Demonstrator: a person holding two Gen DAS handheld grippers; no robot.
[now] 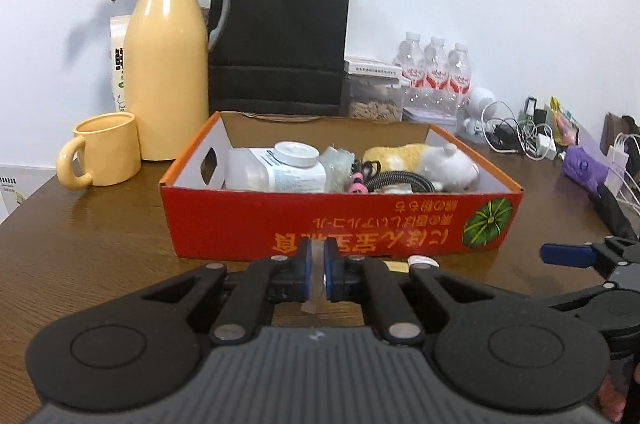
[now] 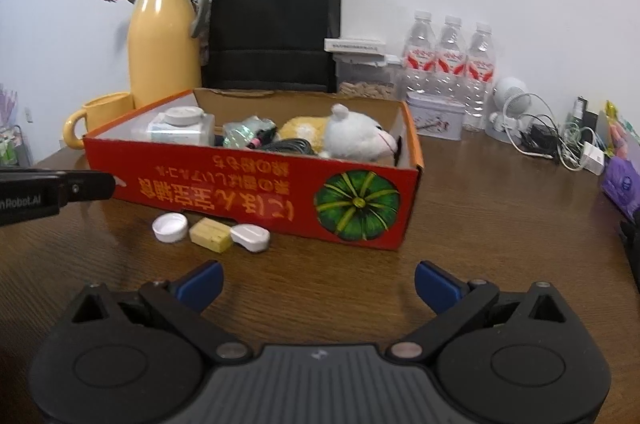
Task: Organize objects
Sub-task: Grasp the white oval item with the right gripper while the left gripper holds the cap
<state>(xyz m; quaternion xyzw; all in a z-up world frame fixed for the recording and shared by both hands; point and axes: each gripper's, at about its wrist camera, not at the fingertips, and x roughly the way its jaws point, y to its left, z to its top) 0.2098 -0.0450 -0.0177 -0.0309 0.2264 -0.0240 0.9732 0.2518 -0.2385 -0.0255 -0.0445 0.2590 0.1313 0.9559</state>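
A red cardboard box (image 1: 320,224) (image 2: 248,196) stands on the brown table. It holds a white bottle (image 1: 280,168), a crumpled clear wrap (image 2: 244,134), a black cable (image 2: 292,146) and a yellow-and-white plush toy (image 2: 352,136). My left gripper (image 1: 316,258) is just in front of the box's near wall, shut on a small clear plastic piece (image 1: 310,306). My right gripper (image 2: 318,284) stands open over bare table, nothing between its fingers. Ahead of it, against the box, lie a white cap (image 2: 170,227), a yellow block (image 2: 211,235) and a white oval case (image 2: 250,237).
A yellow jug (image 1: 166,76) and yellow mug (image 1: 102,152) stand left of the box. A black paper bag (image 1: 280,36), a clear container (image 1: 374,96), water bottles (image 2: 452,64) and a tin (image 2: 436,116) line the wall. Tangled cables and chargers (image 2: 552,140) lie at the right.
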